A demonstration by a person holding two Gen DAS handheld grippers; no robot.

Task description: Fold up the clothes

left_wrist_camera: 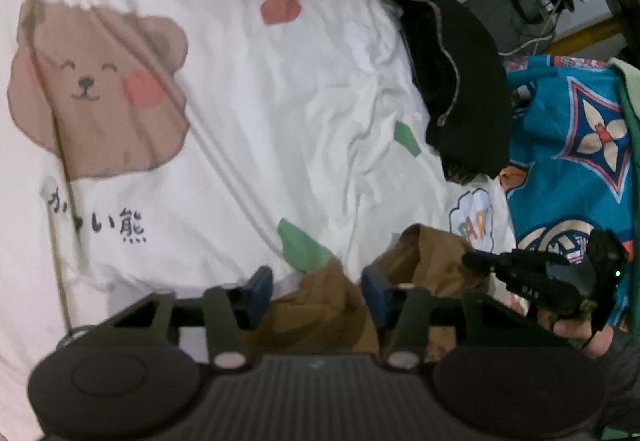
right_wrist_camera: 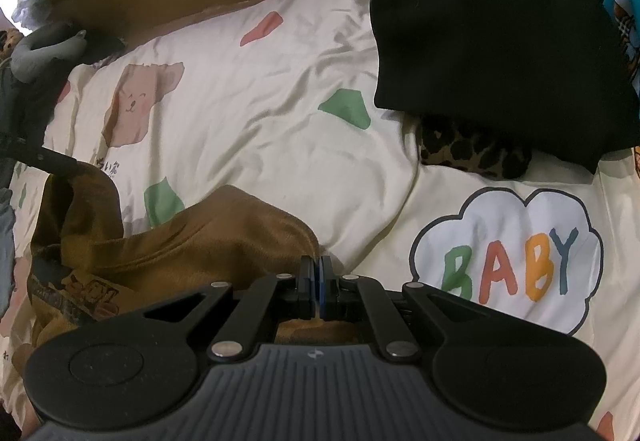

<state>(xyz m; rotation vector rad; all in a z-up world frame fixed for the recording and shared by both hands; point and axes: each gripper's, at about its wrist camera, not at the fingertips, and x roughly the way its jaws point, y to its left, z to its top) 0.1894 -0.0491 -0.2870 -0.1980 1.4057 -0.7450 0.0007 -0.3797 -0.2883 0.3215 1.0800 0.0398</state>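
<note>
Black garment [right_wrist_camera: 496, 41] over leopard-print cloth [right_wrist_camera: 476, 155]

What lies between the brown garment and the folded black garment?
Only bare printed bedsheet, seen in the right wrist view, separates the brown garment from the folded black garment.

Brown garment [right_wrist_camera: 224, 237] soft matt cloth; bedsheet [right_wrist_camera: 280, 145] smooth, creased cotton.

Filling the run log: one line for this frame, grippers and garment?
left gripper: open, straddling brown garment | right gripper: shut on brown garment edge | garment: bunched on bedsheet, unfolded | black clothes: stacked behind
</note>
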